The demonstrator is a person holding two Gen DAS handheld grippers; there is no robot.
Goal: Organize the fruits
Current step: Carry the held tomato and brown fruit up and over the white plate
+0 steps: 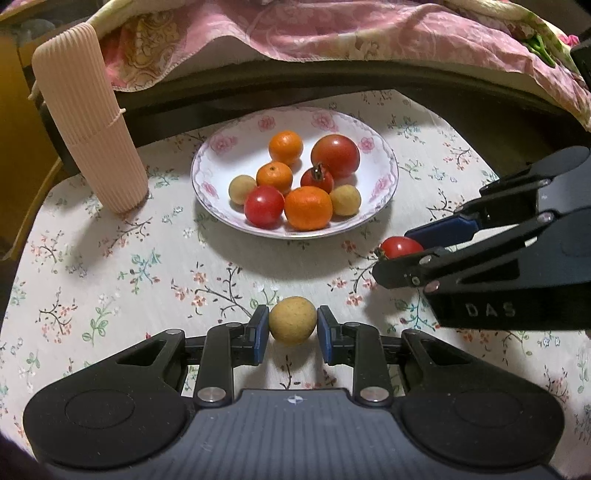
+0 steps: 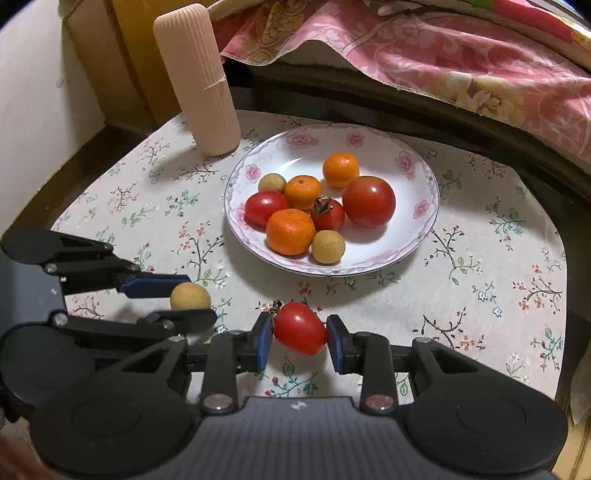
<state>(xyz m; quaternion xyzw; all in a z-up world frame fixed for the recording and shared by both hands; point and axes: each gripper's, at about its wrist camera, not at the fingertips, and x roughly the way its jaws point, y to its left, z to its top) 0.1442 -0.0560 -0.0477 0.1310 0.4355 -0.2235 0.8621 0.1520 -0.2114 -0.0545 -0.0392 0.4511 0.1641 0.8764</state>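
Pickup step: left hand-held gripper clamps tan fruit, right hand-held gripper clamps tomato (both low over the tabletop); next, carry each forward to plate.

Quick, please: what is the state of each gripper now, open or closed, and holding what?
Left gripper: closed on the tan round fruit.
Right gripper: closed on the small red tomato.

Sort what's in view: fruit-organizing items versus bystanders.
Job:
left hand-held gripper gripping a round tan fruit
right hand-held gripper gripping a small red tomato
floral-rimmed white plate of fruit

Bystanders:
ribbed pink cylinder
pink floral blanket
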